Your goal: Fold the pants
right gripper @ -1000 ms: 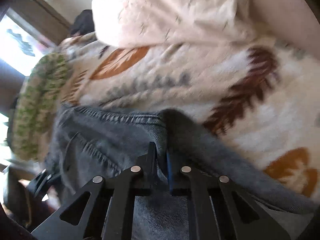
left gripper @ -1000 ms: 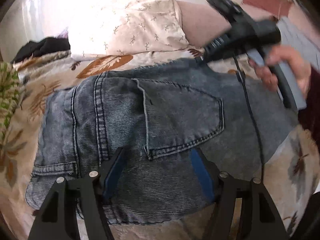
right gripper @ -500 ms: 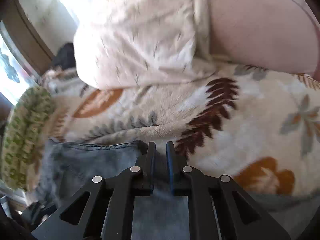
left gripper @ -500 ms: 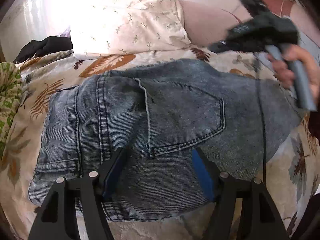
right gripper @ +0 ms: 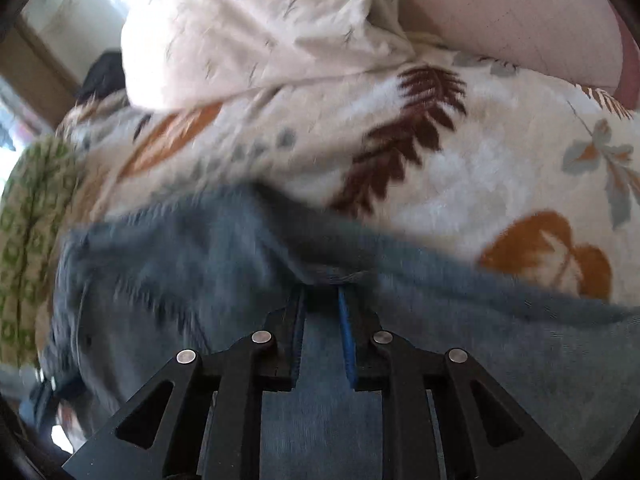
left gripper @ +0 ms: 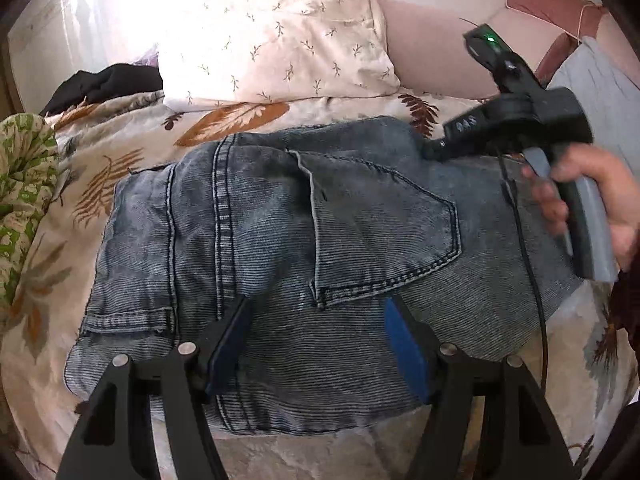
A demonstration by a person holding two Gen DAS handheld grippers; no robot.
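The blue-grey jeans (left gripper: pixel 280 240) lie folded on a leaf-patterned blanket, back pocket up. My left gripper (left gripper: pixel 316 340) is open and empty, just above the jeans' near edge. My right gripper (right gripper: pixel 322 296) has its jaws slightly parted around a fold of the jeans (right gripper: pixel 240 264) at their far edge; the view is blurred. In the left wrist view the right gripper's body (left gripper: pixel 516 120) and the hand holding it are at the jeans' far right corner.
A white patterned pillow (left gripper: pixel 280 40) lies behind the jeans on the blanket (left gripper: pixel 240 120). A green patterned cloth (left gripper: pixel 24 184) is at the left and a black garment (left gripper: pixel 104 84) at the back left. A pink headboard (left gripper: pixel 432 48) is behind.
My right gripper, shut on the jeans' far edge before, now has its jaws slightly parted. It shifted a little at the far right corner. The left gripper stayed open over the near edge.
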